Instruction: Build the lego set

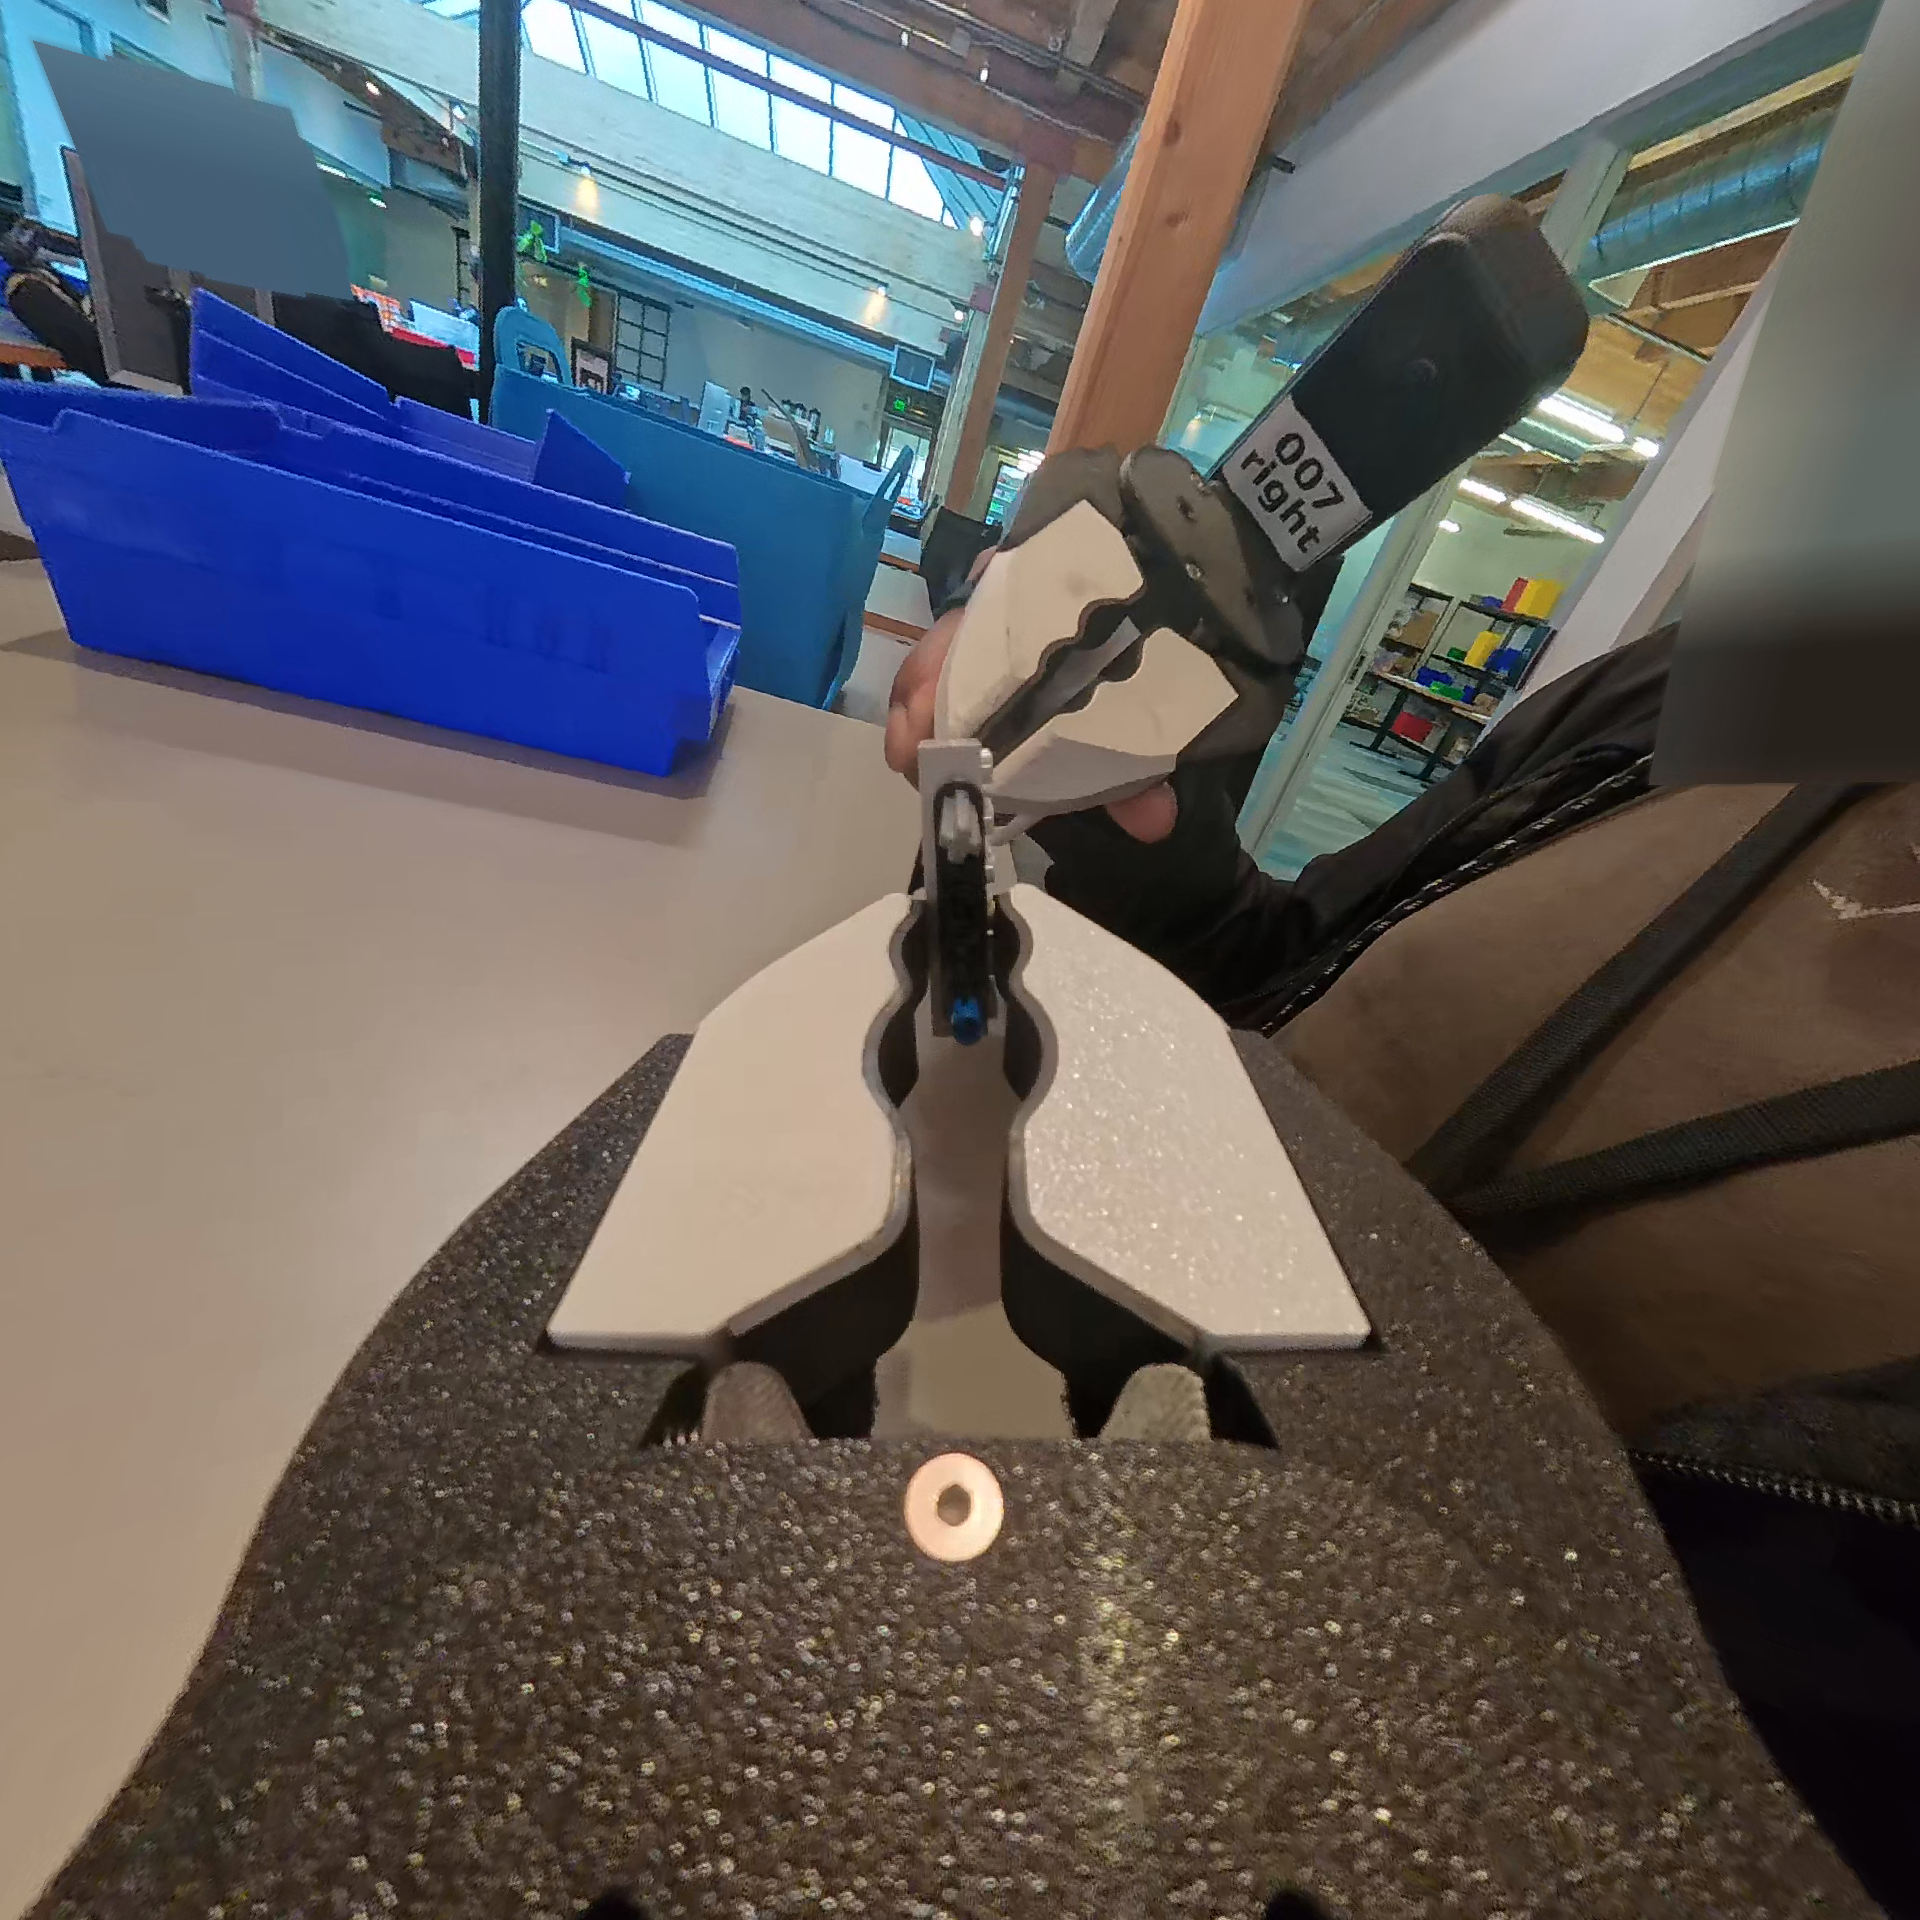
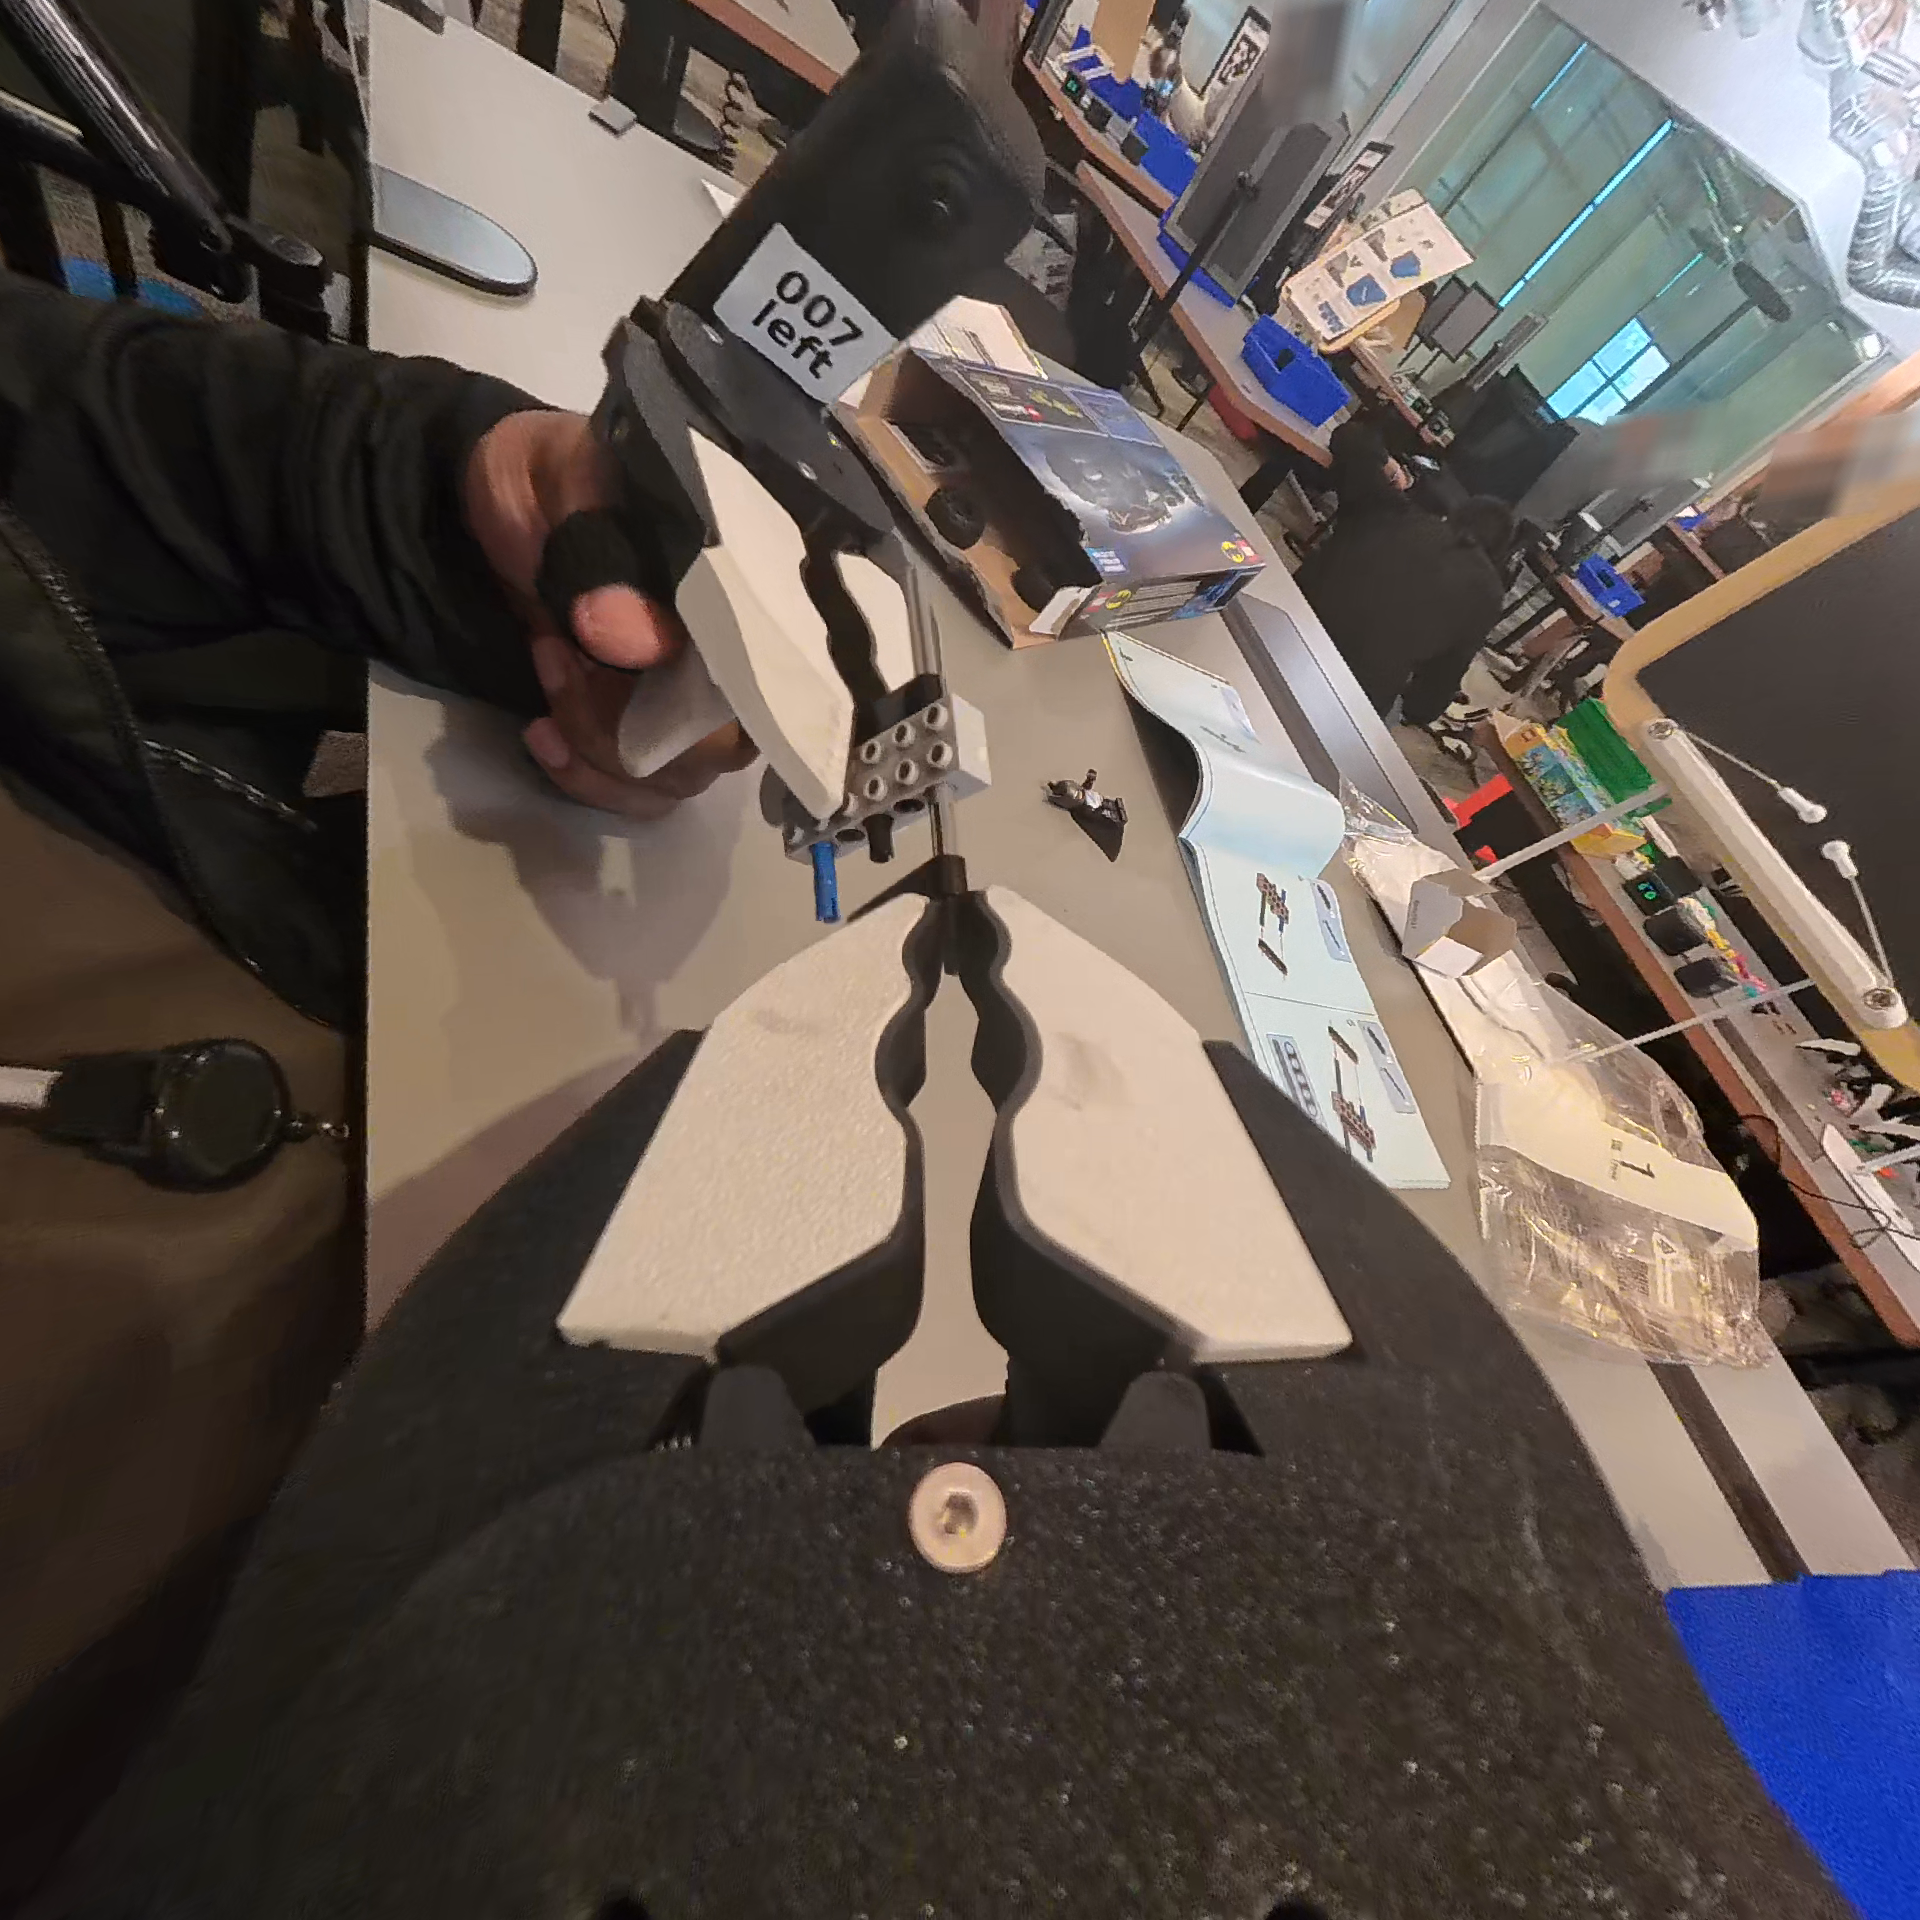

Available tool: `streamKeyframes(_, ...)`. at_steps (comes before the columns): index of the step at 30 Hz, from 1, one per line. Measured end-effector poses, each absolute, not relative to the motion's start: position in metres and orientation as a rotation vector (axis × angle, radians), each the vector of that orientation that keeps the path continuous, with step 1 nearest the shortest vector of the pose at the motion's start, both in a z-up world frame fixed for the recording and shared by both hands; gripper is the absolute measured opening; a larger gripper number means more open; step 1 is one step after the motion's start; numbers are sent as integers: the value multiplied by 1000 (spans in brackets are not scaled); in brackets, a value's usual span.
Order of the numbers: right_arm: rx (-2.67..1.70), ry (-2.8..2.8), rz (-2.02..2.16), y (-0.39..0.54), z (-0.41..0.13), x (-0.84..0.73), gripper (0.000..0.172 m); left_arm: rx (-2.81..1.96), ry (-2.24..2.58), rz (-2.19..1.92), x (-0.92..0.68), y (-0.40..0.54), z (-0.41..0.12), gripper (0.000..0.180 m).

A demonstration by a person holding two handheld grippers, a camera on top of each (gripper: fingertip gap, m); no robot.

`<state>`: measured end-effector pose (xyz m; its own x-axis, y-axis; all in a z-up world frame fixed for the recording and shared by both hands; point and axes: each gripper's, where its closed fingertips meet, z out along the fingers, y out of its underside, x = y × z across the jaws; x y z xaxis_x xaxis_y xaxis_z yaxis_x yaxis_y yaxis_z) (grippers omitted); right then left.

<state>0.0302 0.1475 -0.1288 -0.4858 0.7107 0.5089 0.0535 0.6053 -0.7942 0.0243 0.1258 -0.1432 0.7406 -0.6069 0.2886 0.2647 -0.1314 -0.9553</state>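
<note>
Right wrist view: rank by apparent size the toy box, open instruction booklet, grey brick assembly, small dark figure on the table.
1. Instruction booklet and toy box: close in apparent size, and the box sits farther away, so unranked.
2. Grey brick assembly, held in the left tool.
3. Small dark figure.
</note>
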Motion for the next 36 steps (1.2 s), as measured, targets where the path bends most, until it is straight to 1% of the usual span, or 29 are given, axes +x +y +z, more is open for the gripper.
streamKeyframes(13, -617, -1980, 969, 144, -127, 34, 3, -1529, 351, -673, 29, 125, -143, 11)
streamKeyframes(20, -591, -1919, 997, 140, -118, 32, 5, -1474, 328, -709, 27, 123, -135, 11)
streamKeyframes(28, -602, -1827, 1070, 143, -105, 30, 18, -1376, 292, -740, 24, 118, -121, 11)
streamKeyframes(36, -723, -1800, 1411, 144, -115, 32, 26, -1301, 250, -757, 21, 115, -110, 11)
